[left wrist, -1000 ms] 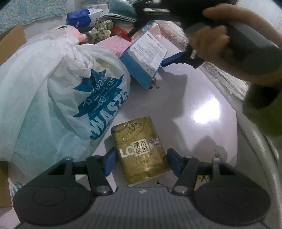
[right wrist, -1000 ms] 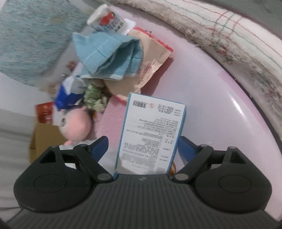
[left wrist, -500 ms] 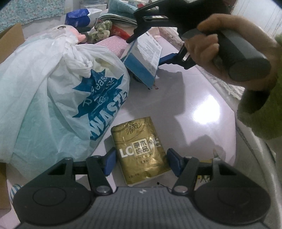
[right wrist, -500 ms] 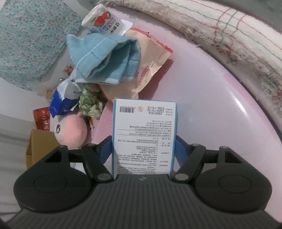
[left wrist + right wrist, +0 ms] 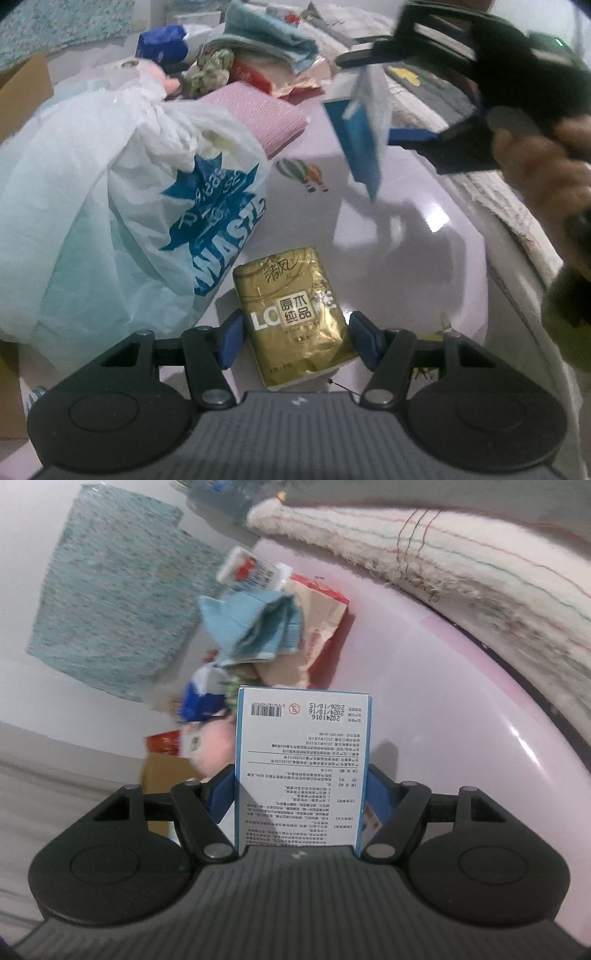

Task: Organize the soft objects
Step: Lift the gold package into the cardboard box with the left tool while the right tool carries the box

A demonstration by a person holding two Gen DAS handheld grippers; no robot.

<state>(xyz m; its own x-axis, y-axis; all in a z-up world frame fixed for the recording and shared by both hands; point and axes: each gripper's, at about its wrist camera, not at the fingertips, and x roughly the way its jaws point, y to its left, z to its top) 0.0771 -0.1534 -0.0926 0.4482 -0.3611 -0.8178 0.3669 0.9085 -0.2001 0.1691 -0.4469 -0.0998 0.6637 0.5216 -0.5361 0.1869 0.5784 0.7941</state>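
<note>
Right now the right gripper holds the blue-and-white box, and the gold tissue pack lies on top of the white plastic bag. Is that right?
Not quite. The right gripper does hold the blue-and-white box, but the gold tissue pack lies on the pink table beside the white plastic bag, as the left wrist view shows.

The near end of the white-and-blue printed carton (image 5: 303,768) is hidden behind the right gripper's body; the far pile around the folded light-blue towel (image 5: 255,631) is blurred, and the brown cardboard box (image 5: 22,88) is cut off at the left edge
</note>
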